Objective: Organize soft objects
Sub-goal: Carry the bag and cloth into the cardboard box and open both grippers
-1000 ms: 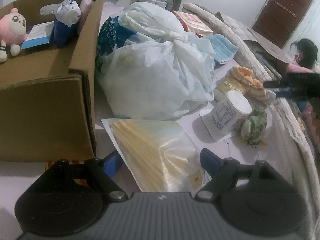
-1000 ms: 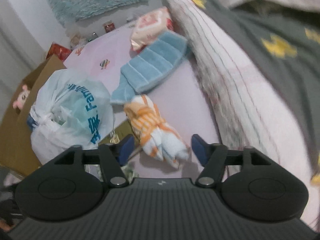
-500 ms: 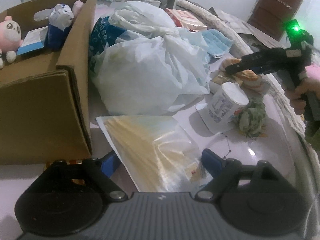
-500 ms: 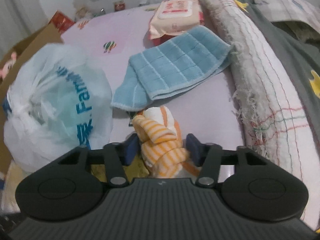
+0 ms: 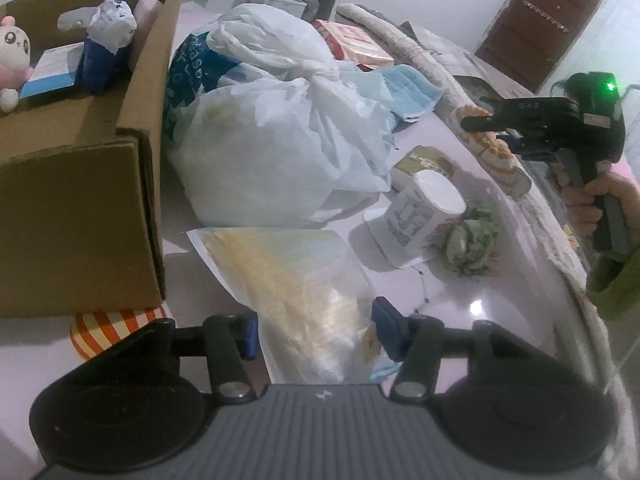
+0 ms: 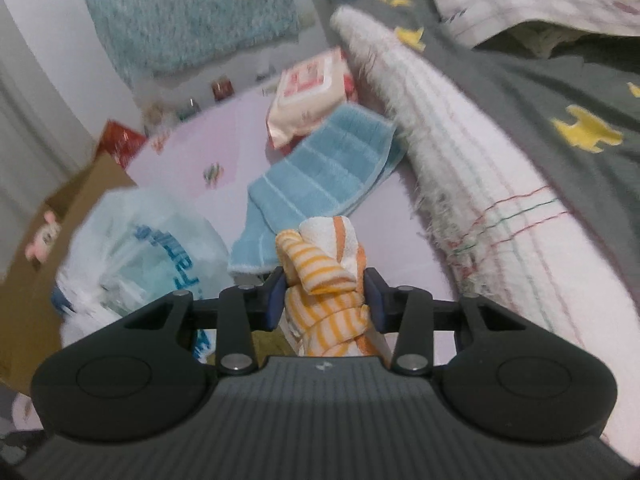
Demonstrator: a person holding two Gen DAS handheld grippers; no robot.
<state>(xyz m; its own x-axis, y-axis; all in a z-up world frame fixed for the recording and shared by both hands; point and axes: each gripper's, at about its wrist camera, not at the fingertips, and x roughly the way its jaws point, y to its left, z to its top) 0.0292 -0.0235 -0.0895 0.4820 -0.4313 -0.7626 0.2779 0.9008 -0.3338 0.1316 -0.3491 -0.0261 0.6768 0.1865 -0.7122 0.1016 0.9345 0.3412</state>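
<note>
Right gripper [image 6: 325, 294] angled down, jaws clamping striped cloth [image 6: 324, 268]

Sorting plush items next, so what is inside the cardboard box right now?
Inside the cardboard box: a pink plush toy, a flat blue-and-white packet, and a white-and-blue bag. The near wall hides the box floor.

In the left wrist view a cardboard box [image 5: 80, 184] stands at the left with a plush toy [image 5: 14, 60] inside; right of it a tied plastic bag [image 5: 280, 144], a clear packet [image 5: 296, 280] in front, a paper cup [image 5: 424, 212] lying further right, a folded towel [image 5: 412, 88] behind the bag
</note>
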